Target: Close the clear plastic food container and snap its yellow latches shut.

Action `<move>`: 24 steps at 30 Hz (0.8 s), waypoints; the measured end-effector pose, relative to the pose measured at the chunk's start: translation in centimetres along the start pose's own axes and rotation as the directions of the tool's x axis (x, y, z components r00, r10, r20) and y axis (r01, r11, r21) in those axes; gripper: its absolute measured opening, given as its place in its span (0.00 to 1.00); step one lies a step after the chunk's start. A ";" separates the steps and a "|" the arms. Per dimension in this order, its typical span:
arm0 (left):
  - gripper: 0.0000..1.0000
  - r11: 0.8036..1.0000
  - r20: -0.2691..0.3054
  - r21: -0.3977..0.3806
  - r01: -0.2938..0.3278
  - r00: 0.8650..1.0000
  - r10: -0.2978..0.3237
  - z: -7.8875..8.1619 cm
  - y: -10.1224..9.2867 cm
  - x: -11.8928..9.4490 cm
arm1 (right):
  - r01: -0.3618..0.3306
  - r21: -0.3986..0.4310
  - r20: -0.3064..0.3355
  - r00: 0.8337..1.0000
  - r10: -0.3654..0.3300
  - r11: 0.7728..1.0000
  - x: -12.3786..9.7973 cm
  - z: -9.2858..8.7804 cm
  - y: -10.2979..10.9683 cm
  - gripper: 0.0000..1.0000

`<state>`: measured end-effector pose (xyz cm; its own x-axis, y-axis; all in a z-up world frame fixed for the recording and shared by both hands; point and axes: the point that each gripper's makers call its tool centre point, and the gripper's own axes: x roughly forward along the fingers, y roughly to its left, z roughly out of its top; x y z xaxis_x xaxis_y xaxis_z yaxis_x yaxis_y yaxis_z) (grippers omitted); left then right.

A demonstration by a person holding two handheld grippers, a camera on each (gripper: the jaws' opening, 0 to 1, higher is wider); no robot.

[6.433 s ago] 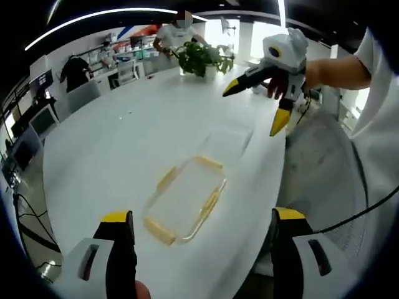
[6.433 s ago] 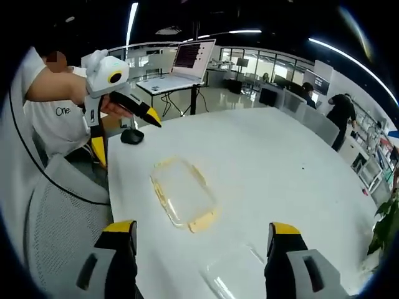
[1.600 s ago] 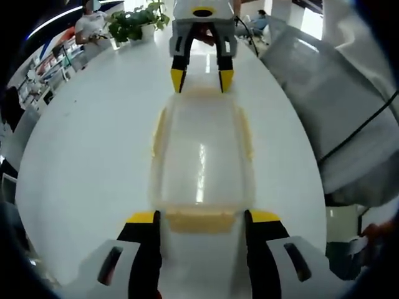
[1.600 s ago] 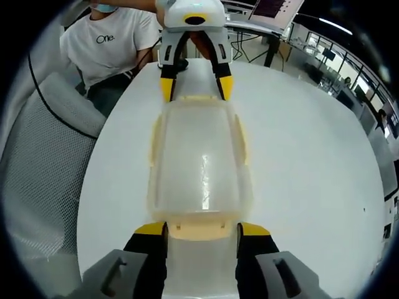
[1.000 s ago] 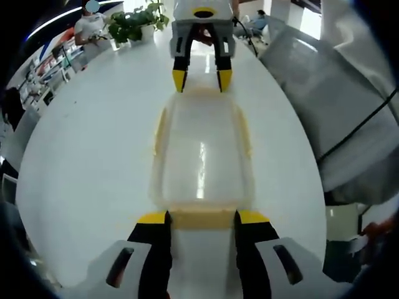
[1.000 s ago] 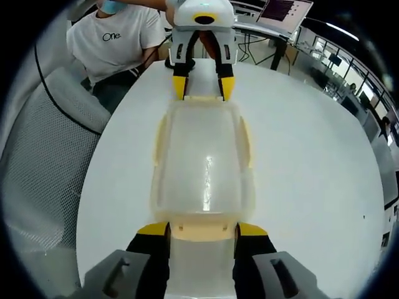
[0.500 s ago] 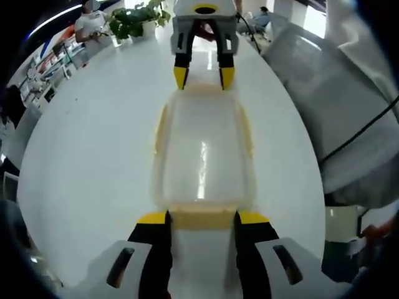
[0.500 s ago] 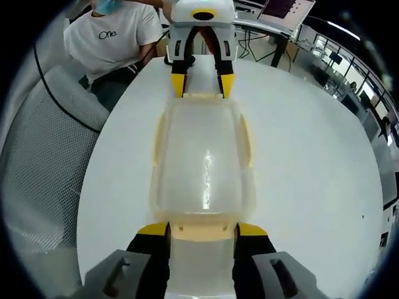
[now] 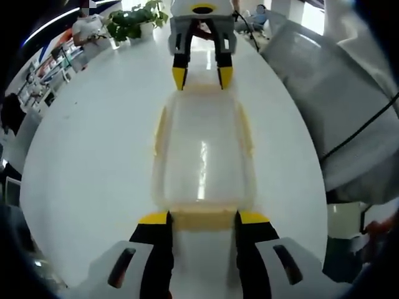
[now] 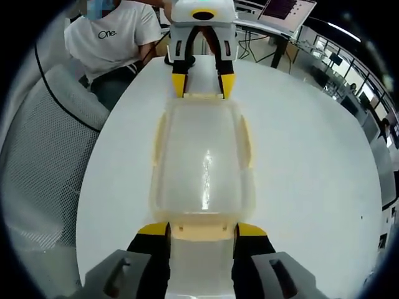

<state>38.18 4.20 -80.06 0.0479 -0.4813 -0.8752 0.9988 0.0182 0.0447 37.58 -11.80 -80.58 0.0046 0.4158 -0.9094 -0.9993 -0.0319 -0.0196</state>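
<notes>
Clear plastic with yellow trim: the food container (image 9: 202,152) lies lid-on in the middle of the white table (image 9: 93,143), and we take it as our landmark. At its near end in the left gripper view, our left gripper (image 9: 202,219) stands with its jaws narrowed either side of the yellow end latch (image 9: 202,218), which sits between the tips. At the container's far end in that view, our right gripper (image 9: 202,76) straddles the opposite end latch (image 9: 202,89) the same way. In the right gripper view the roles swap: the right gripper (image 10: 202,230) brackets the latch nearest it (image 10: 202,231).

We judge the lid already seated and the end latches to be the step in hand, both being pressed toward the container body at once. The long-side latches (image 9: 161,129) appear flared outward, so we think they are not yet snapped. Next we would likely confirm the ends are home, then move to the container's long sides and press those flaps down firmly.
</notes>
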 end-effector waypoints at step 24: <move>0.37 1.000 0.007 0.003 -0.002 1.000 0.002 2.6 -0.3 -1.9 | -0.024 0.008 0.057 0.998 0.024 1.000 -3.4 0.1 0.7 0.36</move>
<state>37.73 2.87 -77.14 0.0500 -0.4872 -0.8718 0.9987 0.0164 0.0481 36.85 -13.18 -77.45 -0.0212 0.4658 -0.8846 -0.9994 -0.0350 0.0055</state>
